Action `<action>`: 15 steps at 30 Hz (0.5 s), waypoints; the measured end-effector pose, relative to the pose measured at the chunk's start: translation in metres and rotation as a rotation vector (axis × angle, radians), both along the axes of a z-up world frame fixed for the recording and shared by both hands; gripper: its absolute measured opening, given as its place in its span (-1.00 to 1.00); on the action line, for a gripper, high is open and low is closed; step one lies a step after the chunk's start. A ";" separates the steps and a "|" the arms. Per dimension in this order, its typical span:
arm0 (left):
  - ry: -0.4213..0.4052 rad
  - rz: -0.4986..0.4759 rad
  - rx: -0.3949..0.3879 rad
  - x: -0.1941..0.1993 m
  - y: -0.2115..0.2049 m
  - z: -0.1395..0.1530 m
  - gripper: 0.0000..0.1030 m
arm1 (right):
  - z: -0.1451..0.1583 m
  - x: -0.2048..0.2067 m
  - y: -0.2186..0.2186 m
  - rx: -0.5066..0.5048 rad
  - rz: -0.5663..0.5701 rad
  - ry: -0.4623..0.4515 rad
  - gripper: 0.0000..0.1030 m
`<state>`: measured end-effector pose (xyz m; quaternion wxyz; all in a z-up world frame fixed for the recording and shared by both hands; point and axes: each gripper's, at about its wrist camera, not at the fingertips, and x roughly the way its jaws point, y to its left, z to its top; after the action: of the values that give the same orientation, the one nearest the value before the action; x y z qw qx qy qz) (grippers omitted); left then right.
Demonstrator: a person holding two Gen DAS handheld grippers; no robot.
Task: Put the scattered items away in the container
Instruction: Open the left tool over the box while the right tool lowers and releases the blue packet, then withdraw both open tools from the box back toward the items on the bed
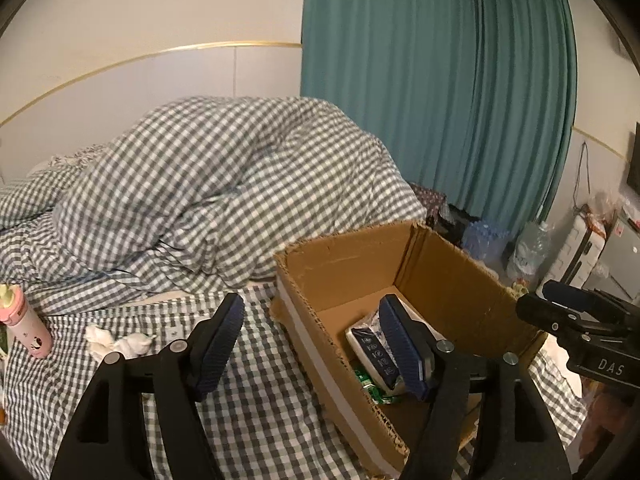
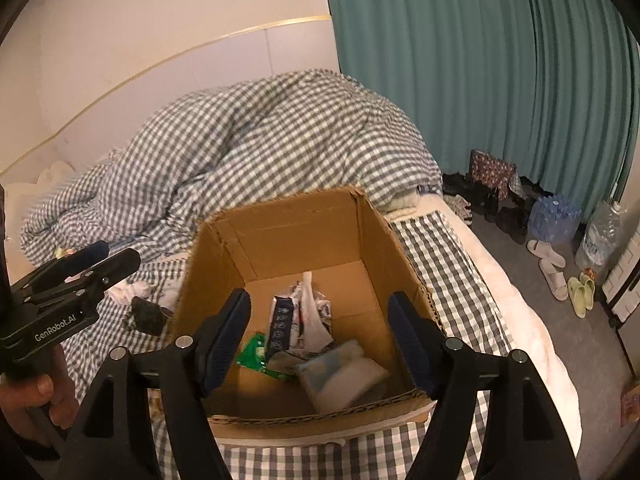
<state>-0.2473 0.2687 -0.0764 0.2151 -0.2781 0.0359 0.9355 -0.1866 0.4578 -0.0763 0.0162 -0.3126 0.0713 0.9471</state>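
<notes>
An open cardboard box [image 1: 348, 264] [image 2: 288, 232] stands on the checked bed. Inside lie a dark blue and white packet [image 1: 374, 354] [image 2: 280, 324], a green packet [image 1: 370, 390] [image 2: 254, 354], and a pale tissue pack [image 2: 340, 372], which looks blurred. My right gripper [image 2: 320, 336] [image 1: 536, 300] hovers above the box, open, with nothing between its pads. My left gripper [image 1: 314, 340] [image 2: 116, 254] is open over the box's left wall and holds nothing. On the bed left of the box lie crumpled white tissue [image 1: 116, 342] [image 2: 128, 290], a pink bottle [image 1: 26, 320] and a black item [image 2: 148, 314].
A heaped checked duvet [image 1: 200, 184] fills the bed behind the box. A teal curtain [image 2: 480, 80] hangs at the right. On the floor beyond the bed's right edge are shoes [image 2: 500, 208], slippers [image 2: 548, 264] and water bottles [image 2: 600, 236].
</notes>
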 end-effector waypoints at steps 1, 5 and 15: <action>0.005 0.005 0.003 0.003 -0.004 0.003 0.44 | 0.002 0.002 -0.002 0.002 0.003 0.006 0.38; 0.024 0.024 0.011 0.013 -0.017 0.012 0.50 | 0.013 0.012 -0.009 0.008 0.008 0.031 0.45; 0.078 0.084 0.029 0.039 -0.063 0.035 0.72 | 0.035 0.032 -0.040 0.011 0.037 0.089 0.63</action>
<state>-0.2081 0.2058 -0.0411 0.1780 -0.2397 0.0190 0.9542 -0.1548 0.4179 -0.0417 -0.0026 -0.2712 0.0608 0.9606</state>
